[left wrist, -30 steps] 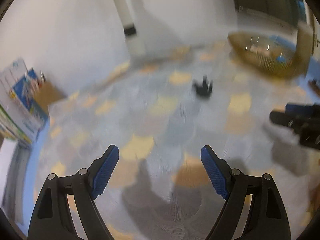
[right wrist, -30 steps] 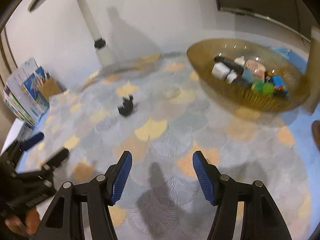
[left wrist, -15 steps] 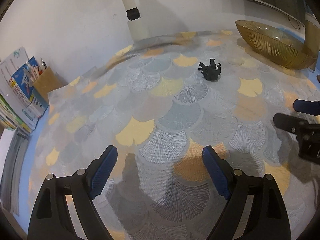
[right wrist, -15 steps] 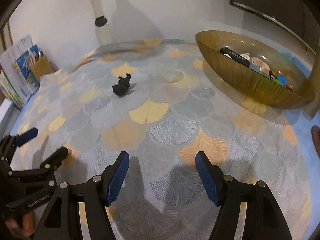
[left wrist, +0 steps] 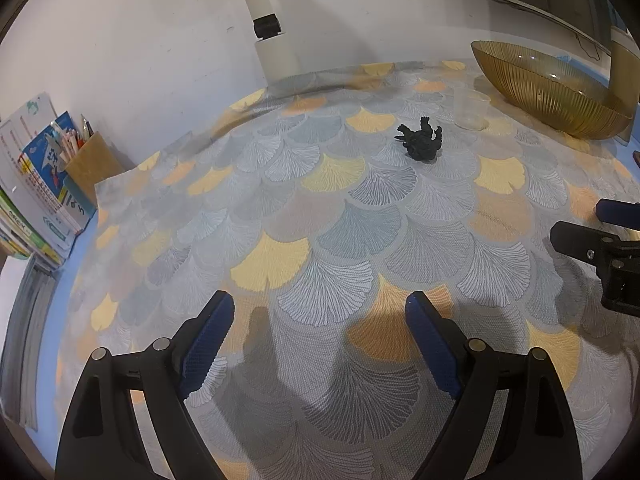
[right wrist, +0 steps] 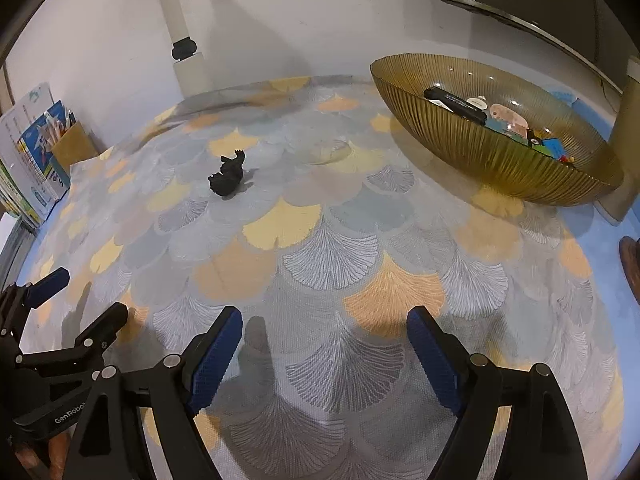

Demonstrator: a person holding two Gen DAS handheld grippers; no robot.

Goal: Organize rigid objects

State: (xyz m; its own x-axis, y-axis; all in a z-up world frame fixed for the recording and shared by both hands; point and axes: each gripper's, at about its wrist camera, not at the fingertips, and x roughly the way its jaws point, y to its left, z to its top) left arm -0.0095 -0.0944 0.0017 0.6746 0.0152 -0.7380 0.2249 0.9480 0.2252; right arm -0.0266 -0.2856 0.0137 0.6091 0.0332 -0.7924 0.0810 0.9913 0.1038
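Nearest the cameras, the right gripper [right wrist: 324,354] has just spread its jaws wide with nothing between them; the left gripper [left wrist: 320,340] is likewise apart and empty. Beyond, the black figurine [right wrist: 228,178] lies alone on the patterned cloth [right wrist: 332,256], probably next for the amber bowl [right wrist: 496,160] holding other items.

Figurine [right wrist: 228,178] on the bench [right wrist: 332,256] at 11 o'clock, bowl [right wrist: 496,160] of items at 2 o'clock, cup [left wrist: 470,110] between them, books [right wrist: 28,160] at 9 o'clock by the wall.
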